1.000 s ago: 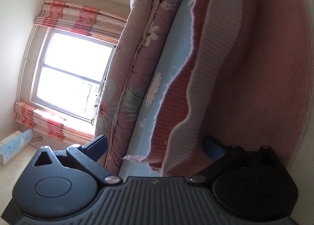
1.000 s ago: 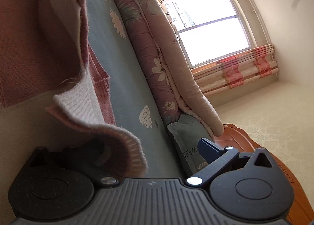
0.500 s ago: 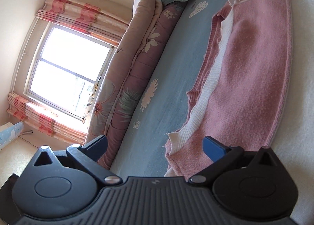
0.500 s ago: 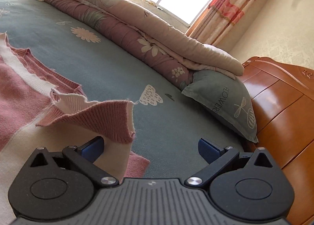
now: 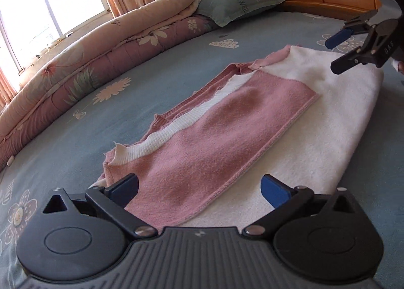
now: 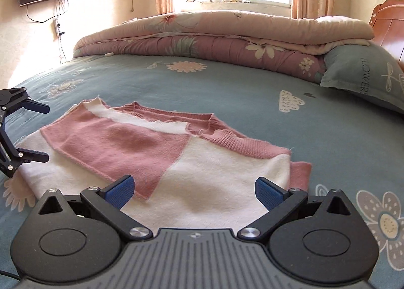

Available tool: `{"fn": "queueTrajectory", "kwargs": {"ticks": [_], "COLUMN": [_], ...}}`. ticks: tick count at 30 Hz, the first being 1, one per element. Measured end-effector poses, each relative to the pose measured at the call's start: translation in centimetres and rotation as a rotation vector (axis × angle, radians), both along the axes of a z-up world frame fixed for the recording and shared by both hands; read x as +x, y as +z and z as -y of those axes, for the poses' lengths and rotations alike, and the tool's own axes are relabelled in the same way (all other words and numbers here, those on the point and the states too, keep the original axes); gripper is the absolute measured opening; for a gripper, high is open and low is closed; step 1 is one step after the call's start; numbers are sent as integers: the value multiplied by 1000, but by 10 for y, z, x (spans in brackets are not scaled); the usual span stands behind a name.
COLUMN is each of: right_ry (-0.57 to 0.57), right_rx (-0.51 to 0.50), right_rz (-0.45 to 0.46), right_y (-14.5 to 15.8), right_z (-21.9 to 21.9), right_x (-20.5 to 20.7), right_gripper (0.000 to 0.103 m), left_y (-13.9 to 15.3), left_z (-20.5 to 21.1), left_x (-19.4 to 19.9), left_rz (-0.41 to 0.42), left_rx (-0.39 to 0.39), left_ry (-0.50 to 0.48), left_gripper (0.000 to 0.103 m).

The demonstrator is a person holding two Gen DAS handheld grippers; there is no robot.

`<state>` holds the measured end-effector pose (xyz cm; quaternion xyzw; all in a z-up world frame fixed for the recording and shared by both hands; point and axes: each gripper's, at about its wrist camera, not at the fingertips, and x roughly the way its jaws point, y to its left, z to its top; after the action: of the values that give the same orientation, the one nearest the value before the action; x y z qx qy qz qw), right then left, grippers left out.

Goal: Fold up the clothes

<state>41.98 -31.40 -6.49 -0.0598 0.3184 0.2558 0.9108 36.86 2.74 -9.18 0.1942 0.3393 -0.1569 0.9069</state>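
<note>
A pink-and-white sweater [image 6: 161, 152] lies folded flat at the centre of both views, on a blue flowered bedsheet [image 6: 202, 82]. The left gripper [image 5: 199, 188] sits at the lower edge of its frame, fingers spread wide, holding nothing. The right gripper [image 6: 193, 189] is likewise spread and empty above the sweater's near white edge. A rolled quilt [image 6: 214, 34] and a pillow [image 6: 366, 74] lie behind.

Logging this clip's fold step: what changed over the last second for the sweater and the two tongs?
Both tongs let go: a second ago each gripped a raised sweater edge; now the left tongs and right tongs are open and pulled back. The sweater went from lifted to lying flat, a pink panel folded over the white. Quilt and pillow stayed put.
</note>
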Motion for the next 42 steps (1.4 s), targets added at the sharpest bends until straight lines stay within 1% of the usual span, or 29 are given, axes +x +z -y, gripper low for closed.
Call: {"fn": "queueTrajectory", "kwargs": {"ticks": [2,3,4,6,8,10,13,16,19,21,22,23,25,27,28,31,32,33,34,36,38,40,42], "right_ry": [-20,-31,-41,-46,-37,-23,-16,-15,-59,-72,-76,-72,-67,-79,-77,-49,-45,-43,-52,-85,-97,-114,-117], "right_rx": [-3,4,11,24,17,-10,-10,13,2,24,38,42,33,34,48,65,59,56,48,24,22,31,32], "right_rz": [-46,-58,-69,-80,-91,-90,-74,-34,-52,-81,-97,-88,-81,-82,-73,-46,-43,-51,-78,-132,-90,-87,-86], "right_y": [-13,-18,-23,-27,-27,-24,-13,-6,-14,-24,-30,-31,-25,-14,-8,0,-2,-5,-12,-28,-36,-37,-37], "right_z": [3,7,11,19,22,19,13,6,8,19,26,29,30,27,24,6,-1,-7,-11,-17,-16,-14,-14], "right_x": [-9,-15,-21,-35,-46,-53,-55,-53,-48,-54,-58,-65,-72,-73,-72,-63,-59,-54,-49,-41,-48,-51,-51], "right_gripper": [103,103,103,103,103,103,103,103,103,103,103,103,103,103,103,103,103,103,103,103,103,103,103], "left_y": [-14,-19,-23,-23,-22,-19,-3,3,-11,-20,-24,-27,-23,-7,2,22,22,21,17,1,-19,-25,-25], "left_z": [-14,-21,-28,-32,-25,-19,-24,-29,-37,-41,-44,-46,-52,-48,-44,-31,-25,-20,-17,-21,-27,-29,-22], "left_x": [-3,-8,-13,-31,-39,-44,-36,-24,-18,-30,-35,-39,-45,-48,-48,-36,-28,-19,-13,-8,-7,-23,-33], "left_rz": [-110,-137,-158,-166,-172,-178,-150,-114,-179,-189,-207,-229,-224,-145,-105,-48,-53,-64,-81,-151,-236,-183,-169], "left_rx": [-81,-128,-177,-197,-137,-92,-153,-197,-222,-215,-204,-191,-207,-180,-179,-236,-254,-272,-283,-304,-322,-298,-236], "left_ry": [47,76,106,123,93,65,76,119,177,181,190,200,202,196,177,124,116,110,114,145,169,123,100], "left_gripper": [102,102,102,102,102,102,102,102,102,102,102,103,102,102,102,102,102,102,102,102,102,102,102]}}
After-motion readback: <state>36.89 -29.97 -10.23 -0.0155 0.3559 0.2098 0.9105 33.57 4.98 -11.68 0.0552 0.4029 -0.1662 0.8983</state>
